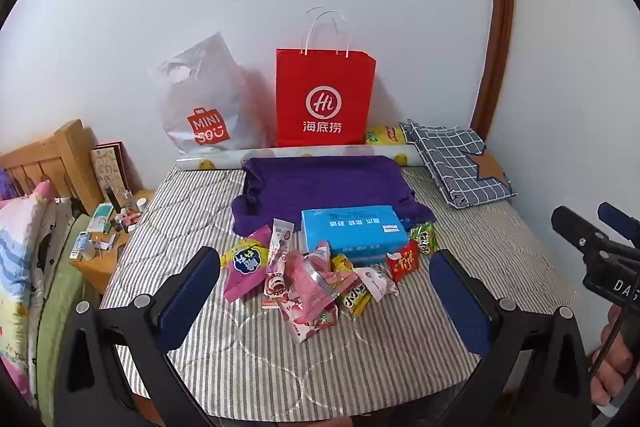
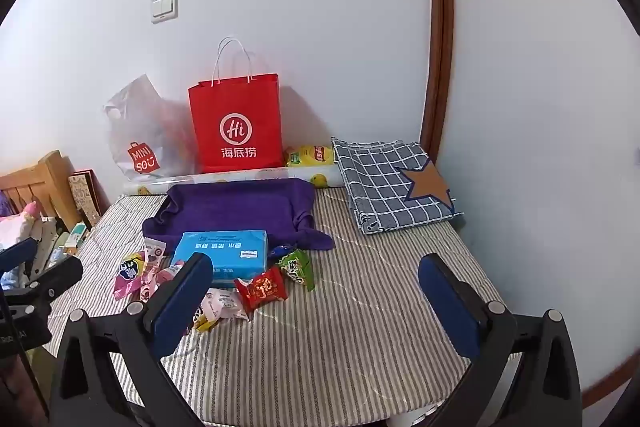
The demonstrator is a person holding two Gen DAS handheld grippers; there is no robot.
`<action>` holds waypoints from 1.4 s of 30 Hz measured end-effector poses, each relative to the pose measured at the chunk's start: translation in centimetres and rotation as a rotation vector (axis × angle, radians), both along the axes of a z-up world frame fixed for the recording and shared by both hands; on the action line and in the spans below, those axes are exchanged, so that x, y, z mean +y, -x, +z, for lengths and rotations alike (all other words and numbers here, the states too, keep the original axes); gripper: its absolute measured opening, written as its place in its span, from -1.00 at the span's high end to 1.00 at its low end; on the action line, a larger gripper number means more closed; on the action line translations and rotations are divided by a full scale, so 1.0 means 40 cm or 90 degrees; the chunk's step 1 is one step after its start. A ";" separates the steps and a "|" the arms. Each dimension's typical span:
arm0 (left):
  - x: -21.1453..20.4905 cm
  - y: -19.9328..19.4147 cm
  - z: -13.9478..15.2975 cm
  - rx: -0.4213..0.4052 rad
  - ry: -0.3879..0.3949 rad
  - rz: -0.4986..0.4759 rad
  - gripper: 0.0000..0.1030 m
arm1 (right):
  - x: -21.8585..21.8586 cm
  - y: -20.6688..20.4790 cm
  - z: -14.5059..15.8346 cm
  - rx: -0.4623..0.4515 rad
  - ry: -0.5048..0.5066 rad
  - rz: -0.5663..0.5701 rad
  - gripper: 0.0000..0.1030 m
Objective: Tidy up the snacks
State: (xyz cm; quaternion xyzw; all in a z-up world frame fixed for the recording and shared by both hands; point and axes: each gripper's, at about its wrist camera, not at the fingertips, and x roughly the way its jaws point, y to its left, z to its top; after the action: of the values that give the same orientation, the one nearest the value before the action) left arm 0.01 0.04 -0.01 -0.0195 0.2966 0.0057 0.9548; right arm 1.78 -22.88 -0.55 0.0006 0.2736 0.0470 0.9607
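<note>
The snack pile [image 1: 316, 275] sits mid-frame on the striped bed cover [image 1: 360, 355], just in front of a blue tissue pack [image 1: 354, 233] that leans on the purple cloth [image 1: 320, 183]. Some packs touch the tissue pack. About 8 snack packs show in the left wrist view, but they overlap, so the count isn't sure.

At the back wall stand 2 bags: 1 red paper bag [image 1: 325, 99] and 1 clear Miniso bag [image 1: 200, 103], side by side. A checked cloth w/ a star [image 2: 392, 183] lies upper right.

The left gripper [image 1: 324, 291] is spread wide, nothing in it, w/ the pile seen btwn its fingers. The right gripper [image 2: 316, 303] is wide too, empty; its left finger [image 2: 182, 301] hides part of the pile.
</note>
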 end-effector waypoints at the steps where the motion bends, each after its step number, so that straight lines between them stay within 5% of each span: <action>1: 0.001 0.000 -0.001 0.004 0.002 0.002 -1.00 | 0.000 0.001 0.001 0.000 -0.004 0.001 -1.00; 7: -0.005 -0.022 0.002 0.034 0.001 -0.002 -1.00 | 0.002 0.014 0.010 0.000 -0.005 0.009 -1.00; 42: 0.019 0.000 -0.010 0.021 0.025 0.008 -0.99 | 0.015 0.024 0.009 0.001 -0.004 0.014 -1.00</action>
State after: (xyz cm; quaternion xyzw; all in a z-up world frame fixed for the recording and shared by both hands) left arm 0.00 0.82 -0.43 -0.0400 0.3122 0.0065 0.9491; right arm 0.81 -22.30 -0.18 0.0006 0.2745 0.0583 0.9598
